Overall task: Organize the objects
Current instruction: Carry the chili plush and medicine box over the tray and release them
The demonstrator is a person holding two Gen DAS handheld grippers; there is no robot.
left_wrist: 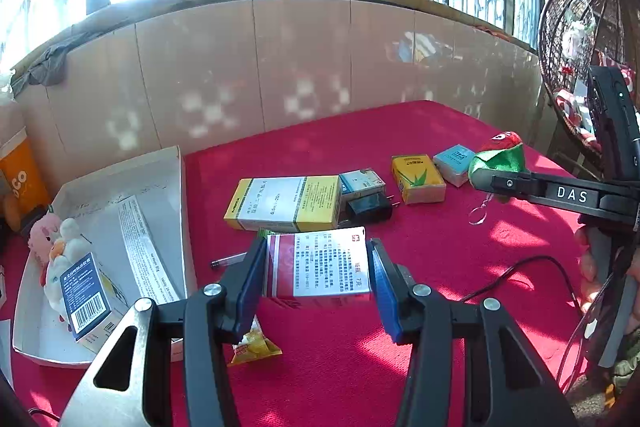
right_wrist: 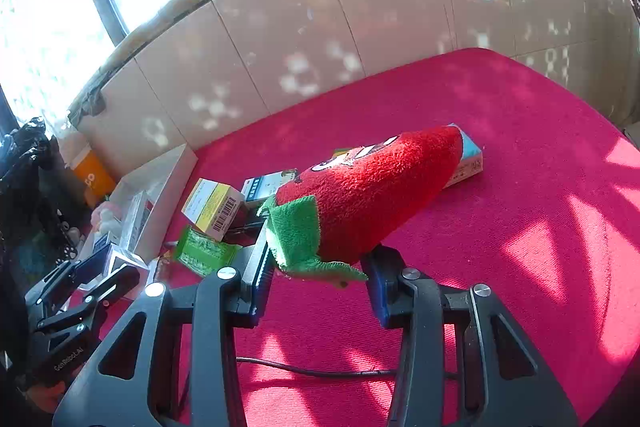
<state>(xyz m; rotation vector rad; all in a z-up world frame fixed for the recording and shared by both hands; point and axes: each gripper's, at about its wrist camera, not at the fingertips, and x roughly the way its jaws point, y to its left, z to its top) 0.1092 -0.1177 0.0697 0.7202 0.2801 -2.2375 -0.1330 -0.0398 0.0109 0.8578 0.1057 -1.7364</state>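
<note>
The left gripper (left_wrist: 316, 267) squeezes a red-and-white cardboard box (left_wrist: 318, 263); the right gripper (right_wrist: 318, 267) squeezes a red-and-green plush strawberry toy (right_wrist: 360, 199).

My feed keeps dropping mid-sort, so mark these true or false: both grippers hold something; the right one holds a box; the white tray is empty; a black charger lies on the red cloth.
1. Both grippers hold something. True: the left gripper clamps a red-and-white box.
2. The right gripper holds a box. False: it grips a red plush toy.
3. The white tray is empty. False: it holds a blue box and a plush.
4. A black charger lies on the red cloth. True.
</note>
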